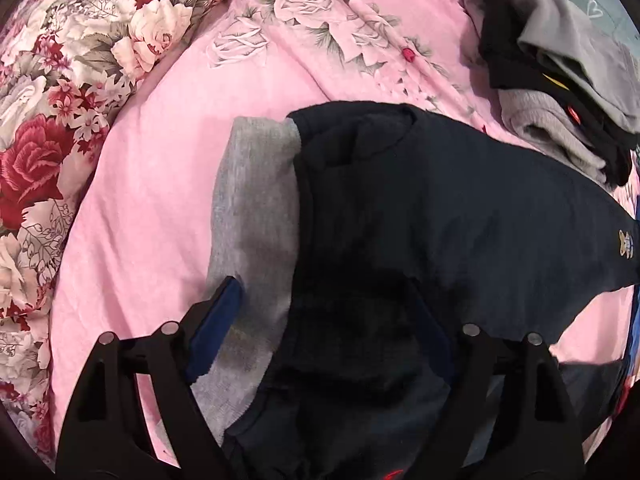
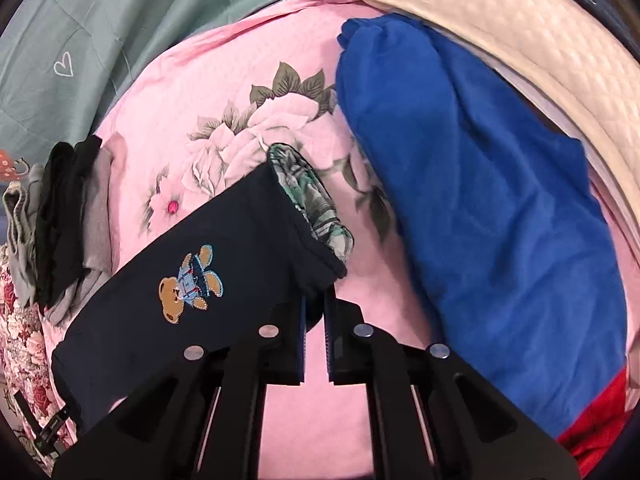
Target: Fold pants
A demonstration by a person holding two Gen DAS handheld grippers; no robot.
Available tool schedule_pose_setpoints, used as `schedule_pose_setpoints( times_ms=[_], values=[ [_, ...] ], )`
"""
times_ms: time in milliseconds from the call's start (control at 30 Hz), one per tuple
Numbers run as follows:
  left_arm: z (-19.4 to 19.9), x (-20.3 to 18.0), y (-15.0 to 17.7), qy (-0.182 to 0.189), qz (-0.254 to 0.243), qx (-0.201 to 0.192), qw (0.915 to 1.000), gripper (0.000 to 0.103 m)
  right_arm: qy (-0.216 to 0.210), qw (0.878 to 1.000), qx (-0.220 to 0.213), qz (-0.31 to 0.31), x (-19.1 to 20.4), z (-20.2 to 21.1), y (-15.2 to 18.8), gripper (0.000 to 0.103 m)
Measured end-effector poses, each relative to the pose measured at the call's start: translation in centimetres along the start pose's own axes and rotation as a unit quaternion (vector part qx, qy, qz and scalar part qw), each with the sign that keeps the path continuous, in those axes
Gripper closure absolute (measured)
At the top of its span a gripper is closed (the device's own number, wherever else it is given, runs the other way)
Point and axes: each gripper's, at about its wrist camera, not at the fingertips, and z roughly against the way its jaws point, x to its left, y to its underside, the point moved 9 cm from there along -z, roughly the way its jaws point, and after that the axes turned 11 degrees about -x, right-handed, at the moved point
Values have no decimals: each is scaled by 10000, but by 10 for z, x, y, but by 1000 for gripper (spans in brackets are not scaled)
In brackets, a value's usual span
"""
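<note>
Dark navy pants with an embroidered bear patch are spread on a bed covered by a pink quilted sheet printed with pale roses. The left claw is held wide open over the grey-lined end of the pants; the right claw is closed on the plaid-lined hem. A red-rose floral quilt, a grey-and-black clothes pile, a bright blue garment and a cream quilted cushion border the sheet.

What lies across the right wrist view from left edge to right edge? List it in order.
Pile of grey and black clothes → navy pants with the bear patch → right gripper pinching the pants' hem → blue garment → cream quilted cover.
</note>
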Motion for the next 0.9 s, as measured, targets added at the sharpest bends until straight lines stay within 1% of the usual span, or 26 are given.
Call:
schedule_pose_setpoints(
  times_ms=[67, 133, 167, 200, 233, 267, 300, 367, 400, 467, 500, 533, 567, 600, 667, 700, 733, 767, 800, 833, 900],
  values=[
    [-2, 2, 1, -13, -42, 5, 10000, 20, 101, 9999, 122, -6, -8, -5, 11, 96],
    [-7, 4, 1, -124, -61, 10, 9999, 20, 262, 9993, 277, 27, -9, -27, 23, 95],
    [-10, 7, 4, -172, -63, 31, 9998, 20, 359, 9991, 182, 96, -7, -31, 24, 95],
    [-15, 7, 1, -185, -88, 28, 9998, 18, 462, 9986, 137, 229, -3, -33, 25, 89],
    [-17, 6, 1, -188, -130, 22, 9997, 18, 753, 9956, 103, 544, 1, -30, 25, 74],
    [-19, 5, 0, -202, -184, 60, 9996, 17, 1005, 9917, 84, 794, 4, -24, 23, 64],
    [-18, 5, -1, -175, -213, 106, 9996, 17, 1079, 9892, 12, 992, 9, -15, 22, 56],
    [-8, 6, -5, -72, -344, 162, 9993, 17, 1014, 9879, -205, 1157, 18, 9, 21, 56],
    [5, 10, -11, -95, -477, 17, 9988, 17, 945, 9881, -287, 1180, 21, 20, 22, 56],
    [29, 20, -30, -257, -758, -398, 9960, 16, 503, 9899, -445, 1251, 37, 51, 34, 56],
    [40, 22, -43, -224, -946, -573, 9936, 13, 263, 9901, -454, 1301, 46, 64, 43, 56],
    [44, 21, -53, -142, -1079, -618, 9921, 11, 116, 9899, -451, 1340, 50, 73, 50, 56],
    [45, 17, -61, 17, -1238, -613, 9904, 8, -22, 9891, -445, 1406, 62, 78, 59, 56],
    [43, 10, -73, 164, -1440, -596, 9876, 8, -150, 9873, -441, 1517, 72, 88, 72, 56],
    [30, 2, -94, 103, -1670, -632, 9839, 8, -235, 9841, -424, 1707, 83, 102, 88, 56],
    [14, -1, -106, 77, -1778, -546, 9825, 8, -268, 9818, -417, 1836, 91, 109, 98, 56],
    [4, -4, -112, 108, -1790, -474, 9827, 8, -274, 9803, -409, 1914, 95, 114, 101, 56],
    [-9, -6, -114, 226, -1791, -357, 9829, 8, -281, 9780, -402, 2025, 102, 117, 105, 56],
    [-24, -13, -116, 437, -1813, -184, 9823, 8, -280, 9756, -402, 2141, 109, 121, 108, 56],
    [-23, -12, -110, 534, -1872, -109, 9808, 8, -278, 9730, -413, 2255, 116, 119, 108, 56],
    [-38, -19, -106, 655, -2123, 3, 9750, 9, -317, 9673, -432, 2479, 134, 122, 108, 56]
  ],
)
